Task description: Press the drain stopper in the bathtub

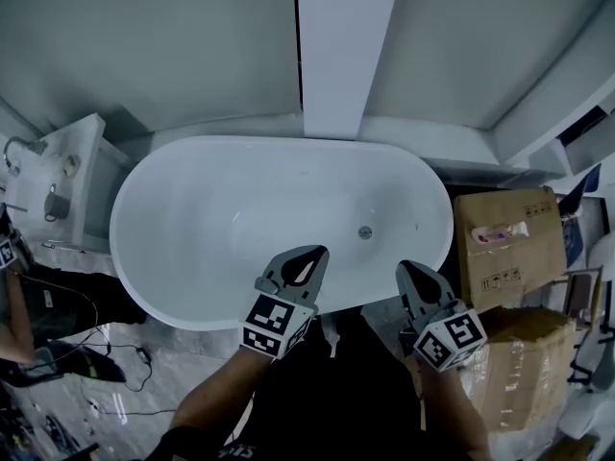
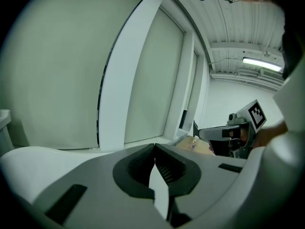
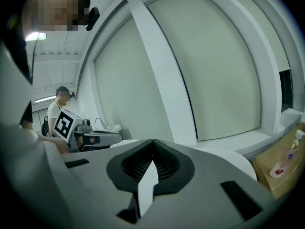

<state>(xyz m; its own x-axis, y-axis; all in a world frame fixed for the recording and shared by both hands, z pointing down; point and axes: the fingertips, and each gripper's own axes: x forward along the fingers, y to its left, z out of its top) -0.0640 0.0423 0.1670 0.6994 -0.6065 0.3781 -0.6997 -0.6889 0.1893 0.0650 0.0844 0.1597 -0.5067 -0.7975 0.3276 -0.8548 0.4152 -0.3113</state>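
A white oval bathtub (image 1: 192, 257) fills the middle of the head view. Its small round metal drain stopper (image 1: 365, 231) lies on the tub floor, right of centre. My left gripper (image 1: 314, 251) hovers over the tub's near rim, below and left of the stopper, with its jaws shut and empty. My right gripper (image 1: 403, 266) is held over the near right rim, below and right of the stopper, also shut on nothing. The tips meet in the left gripper view (image 2: 155, 147) and in the right gripper view (image 3: 152, 142). Neither gripper view shows the stopper.
A white pillar (image 1: 336, 46) stands behind the tub between two pale wall panels. Cardboard boxes (image 1: 509, 243) are stacked to the right of the tub. A washbasin with a tap (image 1: 58, 176) stands at the left, with a person (image 1: 19, 296) and floor cables (image 1: 115, 363) nearby.
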